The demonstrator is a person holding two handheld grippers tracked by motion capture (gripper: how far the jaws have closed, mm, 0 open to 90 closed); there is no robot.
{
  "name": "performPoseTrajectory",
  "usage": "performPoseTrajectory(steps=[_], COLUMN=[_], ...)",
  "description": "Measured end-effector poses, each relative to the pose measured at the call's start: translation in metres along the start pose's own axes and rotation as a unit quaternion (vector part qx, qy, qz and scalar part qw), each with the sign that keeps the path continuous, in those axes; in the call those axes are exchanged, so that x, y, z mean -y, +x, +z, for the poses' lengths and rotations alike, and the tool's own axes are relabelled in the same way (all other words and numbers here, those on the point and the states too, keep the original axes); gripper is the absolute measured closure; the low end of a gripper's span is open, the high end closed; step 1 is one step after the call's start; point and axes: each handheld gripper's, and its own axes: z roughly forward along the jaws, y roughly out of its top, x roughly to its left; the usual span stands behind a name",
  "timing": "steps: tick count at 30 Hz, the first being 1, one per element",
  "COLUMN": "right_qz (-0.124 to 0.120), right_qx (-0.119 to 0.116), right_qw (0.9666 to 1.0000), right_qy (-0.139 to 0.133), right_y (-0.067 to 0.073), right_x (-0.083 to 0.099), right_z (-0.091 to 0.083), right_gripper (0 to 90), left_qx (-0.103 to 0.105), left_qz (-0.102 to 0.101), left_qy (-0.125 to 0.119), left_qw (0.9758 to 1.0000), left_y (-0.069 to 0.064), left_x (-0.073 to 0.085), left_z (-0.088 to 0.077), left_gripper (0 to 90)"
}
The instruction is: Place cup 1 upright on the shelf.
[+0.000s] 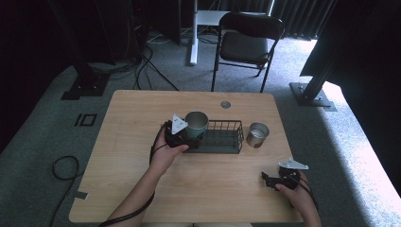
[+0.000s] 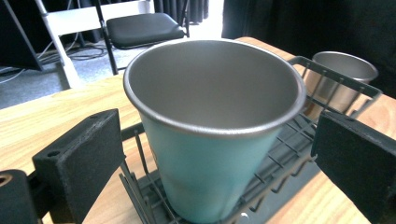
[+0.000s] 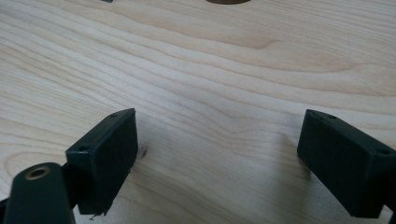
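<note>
Teal cup (image 1: pixel 196 124): upright in the wire basket (image 1: pixel 222 137), at the basket's 9 o'clock end; desk (image 1: pixel 142 189) centre.
Left gripper (image 1: pixel 185 138): jaws spread, one each side of the cup, not touching it in the left gripper view (image 2: pixel 212 140).
Steel cup (image 1: pixel 257 135): on the desk just beside the basket, at its 3 o'clock.
Right gripper (image 1: pixel 270 181): at the desk's 5 o'clock, jaws spread over bare wood, holding nothing.
Step, as judged: either releasing the cup or about to grip it. The next move would be a straight pull back, or an even squeeze.
Obscured: cup base behind wires; steel cup's contents.
</note>
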Motion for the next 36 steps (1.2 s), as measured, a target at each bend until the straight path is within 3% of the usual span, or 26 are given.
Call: performPoseTrajectory(steps=[19,36], right_qz=[0.001,0.001], right_qx=[0.000,0.000], right_qw=[1.0000,1.0000], right_qy=[0.001,0.001], right_y=[0.000,0.000], right_x=[0.000,0.000], right_z=[0.000,0.000], right_gripper=[11.8,11.8], left_qx=[-0.014,-0.036], left_qz=[-0.008,-0.020], left_qy=[0.002,0.026], left_qw=[0.9999,0.9988], left_y=[0.023,0.047], left_x=[0.020,0.045], left_z=[-0.034,-0.059], left_gripper=[3.2,3.1])
